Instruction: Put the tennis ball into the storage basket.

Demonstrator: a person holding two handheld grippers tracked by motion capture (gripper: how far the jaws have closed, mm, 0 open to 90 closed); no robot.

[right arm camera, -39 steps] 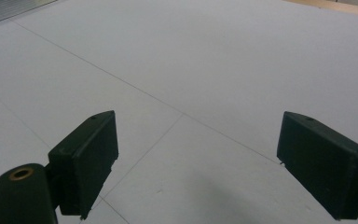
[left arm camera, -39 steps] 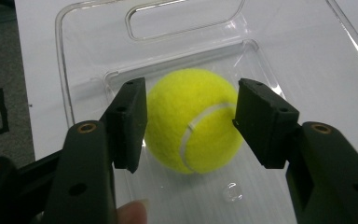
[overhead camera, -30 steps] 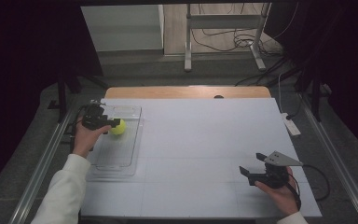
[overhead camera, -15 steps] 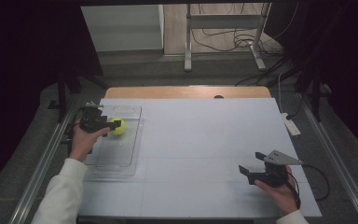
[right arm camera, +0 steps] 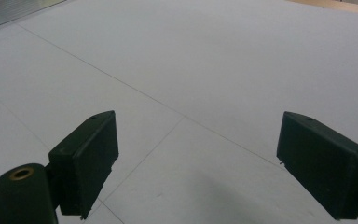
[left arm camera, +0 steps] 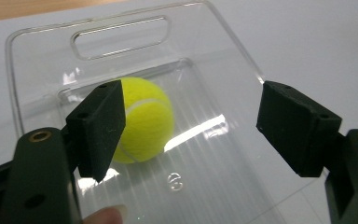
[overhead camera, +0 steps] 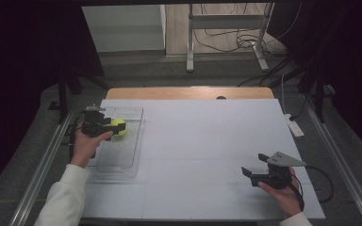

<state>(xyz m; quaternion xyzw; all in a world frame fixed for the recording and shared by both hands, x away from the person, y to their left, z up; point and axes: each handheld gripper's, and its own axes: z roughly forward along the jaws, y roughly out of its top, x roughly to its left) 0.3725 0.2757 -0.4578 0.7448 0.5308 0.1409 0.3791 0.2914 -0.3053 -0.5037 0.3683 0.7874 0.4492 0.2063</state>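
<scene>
1. Table (overhead camera: 207, 141): white top, wooden strip along its far edge. All places below are given from the tray.
2. Tray (overhead camera: 122, 155): clear plastic, ribbed floor, a handle slot at its far end; lies flat near the table's left edge.
3. Tennis ball (left arm camera: 144, 119): yellow-green, resting on the tray floor toward the far end, just short of the handle slot.
4. Left gripper (left arm camera: 191, 121): held over the far part of the tray by the person's left hand (overhead camera: 86, 143). Fingers spread wide and holding nothing; in the left gripper view the ball sits just behind the left finger (left arm camera: 100, 128), well off the midline of the gap. Whether that finger touches the ball, I cannot tell.
5. Right gripper (overhead camera: 264, 173): well to the right of the tray, low over bare table near the front edge. Fingers (right arm camera: 86, 158) spread, nothing between them.
6. Step in hand, as judged: taking hold of the ball. To do it well, shift the left gripper sideways until the ball is centred between the fingers, then come down to its widest part before squeezing. A round ball on smooth plastic will likely roll if nudged by one finger first.
</scene>
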